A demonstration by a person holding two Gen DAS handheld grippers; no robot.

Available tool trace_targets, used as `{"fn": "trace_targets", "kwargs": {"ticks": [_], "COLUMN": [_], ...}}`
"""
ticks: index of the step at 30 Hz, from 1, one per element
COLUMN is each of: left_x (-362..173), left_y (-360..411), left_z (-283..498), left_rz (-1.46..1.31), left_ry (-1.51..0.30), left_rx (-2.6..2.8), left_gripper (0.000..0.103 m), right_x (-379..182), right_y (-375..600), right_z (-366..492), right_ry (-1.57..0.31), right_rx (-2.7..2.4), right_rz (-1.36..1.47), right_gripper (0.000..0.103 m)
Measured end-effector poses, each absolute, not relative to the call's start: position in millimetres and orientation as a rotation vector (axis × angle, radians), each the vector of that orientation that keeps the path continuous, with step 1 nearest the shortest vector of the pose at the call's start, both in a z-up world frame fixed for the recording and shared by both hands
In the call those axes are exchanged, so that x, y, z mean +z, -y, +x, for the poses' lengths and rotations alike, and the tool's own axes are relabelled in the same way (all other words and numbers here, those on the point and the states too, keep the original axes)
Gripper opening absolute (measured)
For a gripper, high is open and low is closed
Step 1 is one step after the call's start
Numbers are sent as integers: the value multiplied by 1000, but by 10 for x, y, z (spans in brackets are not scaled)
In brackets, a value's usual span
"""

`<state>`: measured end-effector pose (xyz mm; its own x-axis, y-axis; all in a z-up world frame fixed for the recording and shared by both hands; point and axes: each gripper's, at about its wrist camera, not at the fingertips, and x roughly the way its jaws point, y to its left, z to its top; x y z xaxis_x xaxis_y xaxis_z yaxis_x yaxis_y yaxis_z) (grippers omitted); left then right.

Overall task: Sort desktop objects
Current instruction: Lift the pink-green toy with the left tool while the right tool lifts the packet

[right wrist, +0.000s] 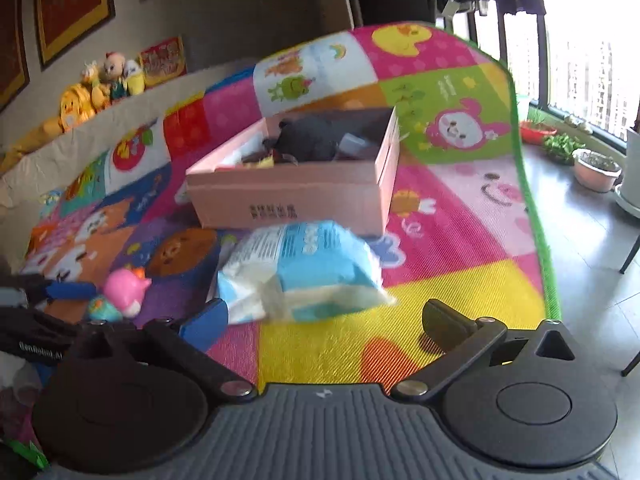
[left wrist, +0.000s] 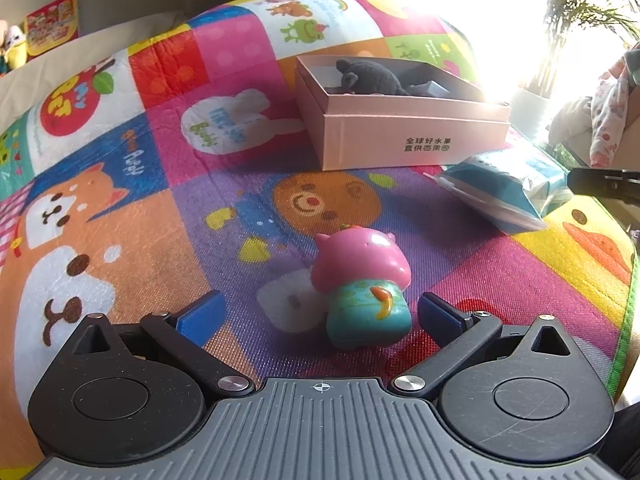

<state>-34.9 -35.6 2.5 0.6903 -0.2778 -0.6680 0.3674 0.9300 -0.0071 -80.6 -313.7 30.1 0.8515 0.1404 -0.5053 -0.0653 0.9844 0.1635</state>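
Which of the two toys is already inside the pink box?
The dark grey plush toy lies in the pink box. The pink-headed figurine stands outside on the mat, between the open left gripper's fingers.

Each handheld tool, the left gripper point(left wrist: 320, 310) and the right gripper point(right wrist: 320, 320), has a ribbed grey base behind its claw, two round black discs either side, black linkage arms with silver screws, and blue-padded fingertips point(left wrist: 202, 312).

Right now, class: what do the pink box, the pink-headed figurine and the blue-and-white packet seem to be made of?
Pink box: likely matte cardboard, with flat panels, crisp edges and printed characters. Pink-headed figurine: probably moulded plastic or vinyl, smooth with soft highlights. Blue-and-white packet: apparently thin plastic film, crinkled and glossy.
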Motion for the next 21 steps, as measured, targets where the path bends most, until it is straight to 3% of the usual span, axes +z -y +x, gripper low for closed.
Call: {"fn": "trace_targets", "kwargs": {"ticks": [6, 7, 8, 9, 13, 16, 21], "left_x": [73, 86, 98, 110, 105, 115, 126], "left_y": [230, 241, 264, 309, 425, 473, 464], "left_z": [-393, -413, -432, -448, -387, -353, -365], "left_rz": [33, 29, 37, 57, 98, 118, 104], "left_ry": [-705, -703, -698, -692, -690, -684, -689], "left_rx": [-376, -393, -404, -407, -397, -401, -410], "left_gripper": [100, 96, 83, 78, 75, 54, 54], "right_x": [206, 189, 174, 170, 225, 305, 464], "right_y": [3252, 3264, 3274, 3273, 3206, 3061, 3005], "right_z": [-674, -668, -678, -687, -719, -757, -612], "right_ry": [-574, -583, -587, -586, -565, -539, -543], "right_rx": [-39, -40, -39, -40, -10, 89, 186], "right_rz": [177, 190, 198, 196, 140, 17, 11], "right_gripper": [103, 103, 103, 103, 103, 103, 103]}}
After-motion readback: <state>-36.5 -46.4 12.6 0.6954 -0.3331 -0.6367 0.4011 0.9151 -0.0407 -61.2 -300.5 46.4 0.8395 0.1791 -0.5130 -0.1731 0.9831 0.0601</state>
